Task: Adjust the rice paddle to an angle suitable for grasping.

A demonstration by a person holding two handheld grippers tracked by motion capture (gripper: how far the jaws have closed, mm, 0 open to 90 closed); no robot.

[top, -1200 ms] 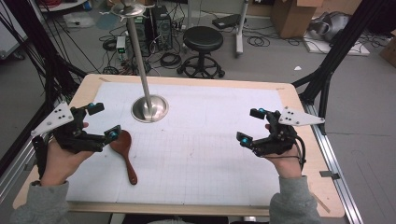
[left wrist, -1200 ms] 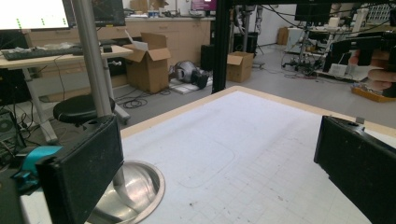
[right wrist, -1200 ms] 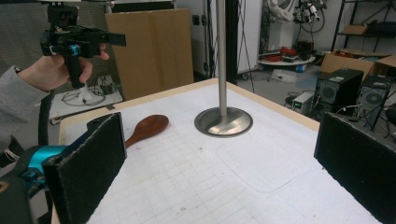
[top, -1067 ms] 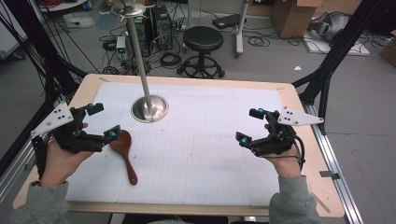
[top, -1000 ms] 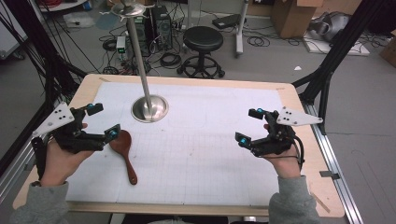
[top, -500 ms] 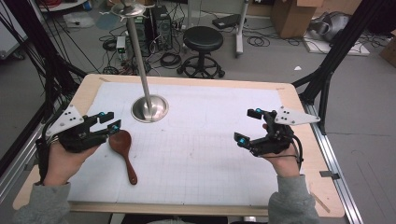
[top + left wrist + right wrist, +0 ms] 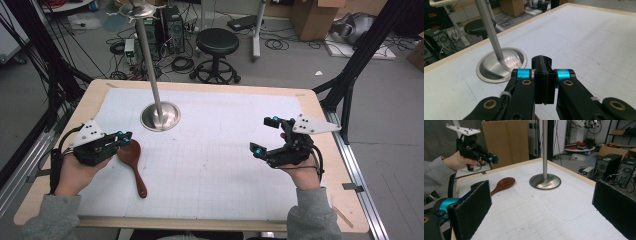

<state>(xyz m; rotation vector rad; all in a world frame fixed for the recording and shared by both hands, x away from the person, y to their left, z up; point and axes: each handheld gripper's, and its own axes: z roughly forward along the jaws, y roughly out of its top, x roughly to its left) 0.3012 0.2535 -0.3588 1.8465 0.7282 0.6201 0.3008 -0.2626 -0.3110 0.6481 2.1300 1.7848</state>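
Left claw (image 7: 122,136) lowered beside wooden spoon (image 7: 132,159), jaws just closed empty, right claw (image 7: 266,136) wide open, empty

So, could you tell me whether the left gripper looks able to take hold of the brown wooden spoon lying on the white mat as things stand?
Probably yes, once reopened: the left gripper hangs just above the brown wooden spoon with nothing between them, but its jaws have just closed on nothing.
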